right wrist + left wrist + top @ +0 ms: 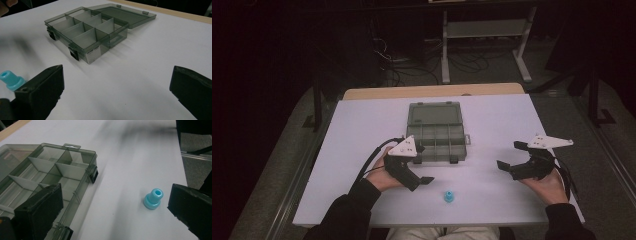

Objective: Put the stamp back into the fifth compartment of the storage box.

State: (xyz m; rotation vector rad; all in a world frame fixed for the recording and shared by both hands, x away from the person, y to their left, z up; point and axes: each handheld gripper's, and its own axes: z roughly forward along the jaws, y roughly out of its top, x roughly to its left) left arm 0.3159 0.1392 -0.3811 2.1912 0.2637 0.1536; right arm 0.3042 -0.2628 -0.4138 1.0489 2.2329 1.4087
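left gripper [110,210]: jaws spread wide, empty | blue stepped bead [153,198]: on the white table [492,120], ahead between its jaws, nearer the right one | compartment box [50,175]: open, beside its left jaw | right gripper [115,90]: jaws apart, empty | advice: centre on the bead, lower, close on its wide base.

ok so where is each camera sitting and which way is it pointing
High view: above the person's side, looking forward and down at the table; both forearms, left gripper and right gripper show.
Left gripper view: rides the left gripper, looking along its open jaws at the box and the blue piece.
Right gripper view: rides the right gripper, looking past its open jaws toward the box; the piece sits at the left edge.
All three share the box and the piece.
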